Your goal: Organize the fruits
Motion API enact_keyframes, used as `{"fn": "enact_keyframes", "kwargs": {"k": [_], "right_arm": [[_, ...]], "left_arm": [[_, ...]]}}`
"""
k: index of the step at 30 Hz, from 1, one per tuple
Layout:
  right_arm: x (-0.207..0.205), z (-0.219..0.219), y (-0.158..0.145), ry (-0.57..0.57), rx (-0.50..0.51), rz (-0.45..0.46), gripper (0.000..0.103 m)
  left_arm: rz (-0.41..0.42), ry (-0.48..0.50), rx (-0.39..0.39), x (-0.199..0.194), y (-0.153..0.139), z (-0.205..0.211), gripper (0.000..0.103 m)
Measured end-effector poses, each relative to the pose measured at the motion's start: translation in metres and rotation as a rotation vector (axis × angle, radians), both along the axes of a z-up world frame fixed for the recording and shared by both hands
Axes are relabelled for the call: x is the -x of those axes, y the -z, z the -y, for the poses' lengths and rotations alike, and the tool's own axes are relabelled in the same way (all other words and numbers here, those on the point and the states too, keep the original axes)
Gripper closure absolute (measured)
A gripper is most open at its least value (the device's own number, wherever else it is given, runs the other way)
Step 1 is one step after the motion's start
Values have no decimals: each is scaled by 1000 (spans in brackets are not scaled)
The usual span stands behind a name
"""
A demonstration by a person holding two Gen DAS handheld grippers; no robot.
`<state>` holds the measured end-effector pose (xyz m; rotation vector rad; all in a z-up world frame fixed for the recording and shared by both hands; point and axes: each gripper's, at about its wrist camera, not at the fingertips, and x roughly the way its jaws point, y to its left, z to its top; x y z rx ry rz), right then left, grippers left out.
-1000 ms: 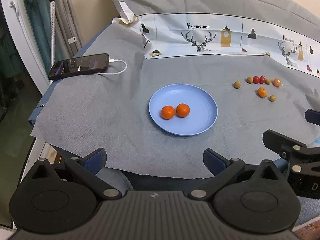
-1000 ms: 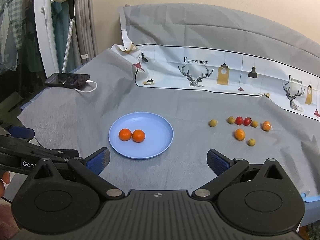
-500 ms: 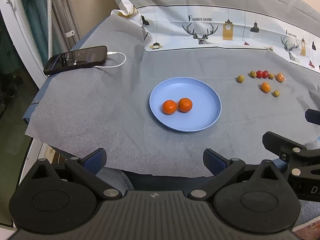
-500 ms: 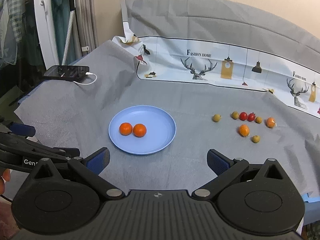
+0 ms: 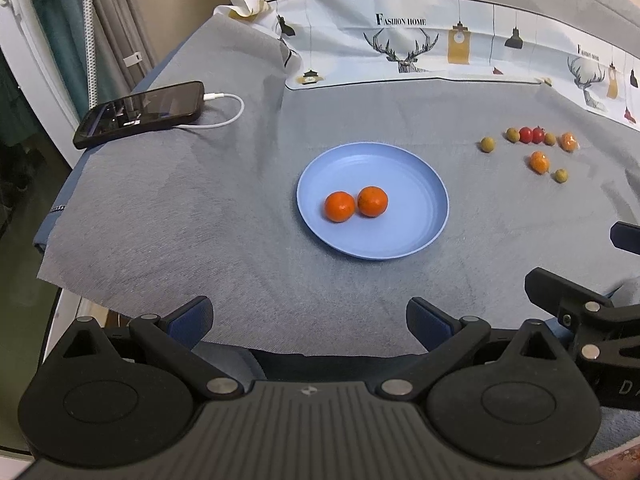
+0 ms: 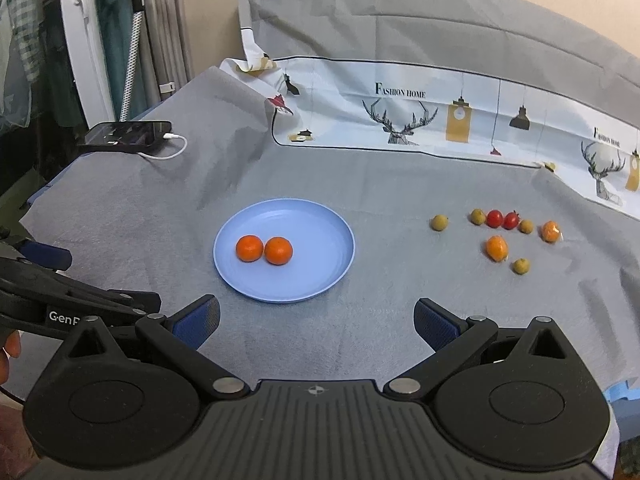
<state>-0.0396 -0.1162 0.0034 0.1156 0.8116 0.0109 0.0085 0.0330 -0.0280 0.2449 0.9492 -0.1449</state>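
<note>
In the left wrist view, the left gripper (image 5: 308, 316) stands wide open and holds nothing, low at the near edge of the grey cloth (image 5: 180, 208). The blue plate (image 5: 420, 236) lies ahead at 12 o'clock, and two mandarins (image 5: 355, 204) rest in it, touching each other. The loose small fruits (image 5: 532, 152) sit in a group at about 2 o'clock, well apart from the plate. A phone (image 5: 140, 114) with a white cable (image 5: 228, 114) is at 10 o'clock. Part of the right gripper (image 5: 580, 308) shows at 3 o'clock.

In the right wrist view, the right gripper (image 6: 316, 320) is also spread open and empty. The plate (image 6: 320, 276) is at 11 o'clock, and the group is at 1 o'clock: two red cherry tomatoes (image 6: 502, 219) touching, four small yellow-green fruits, and two orange fruits (image 6: 497, 248); the farther orange one seems to have a shiny wrapping, but I cannot tell for sure.

I judge that all these fruits are light, round and smooth, so they will roll easily on the cloth and may slip out from the pads. The tomatoes are probably soft with thin skin, so only a gentle squeeze is good. The best hold is across the widest middle of one fruit, fingers coming down on both sides. The fruits in the row lie very close, so the free ones at the edge are easier to take first.
</note>
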Motion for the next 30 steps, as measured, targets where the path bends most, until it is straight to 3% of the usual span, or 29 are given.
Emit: {"fn": "enact_keyframes", "kwargs": {"k": [12,18,24,30], "right_arm": [[-9,46,22,127,-90,-26,1],[-16,88,44,272,-92,-35,1],[-27,150,83,461,-31,-39,1],[-74,223,147,582,46,-46,1]], "left_arm": [[-57,14,-16,-30,4,37,0],[-82,47,-52,-45,13,68,0],[-108,91,-97,-69,29,110,0],[-141,122,-94,-104,42,158,0]]}}
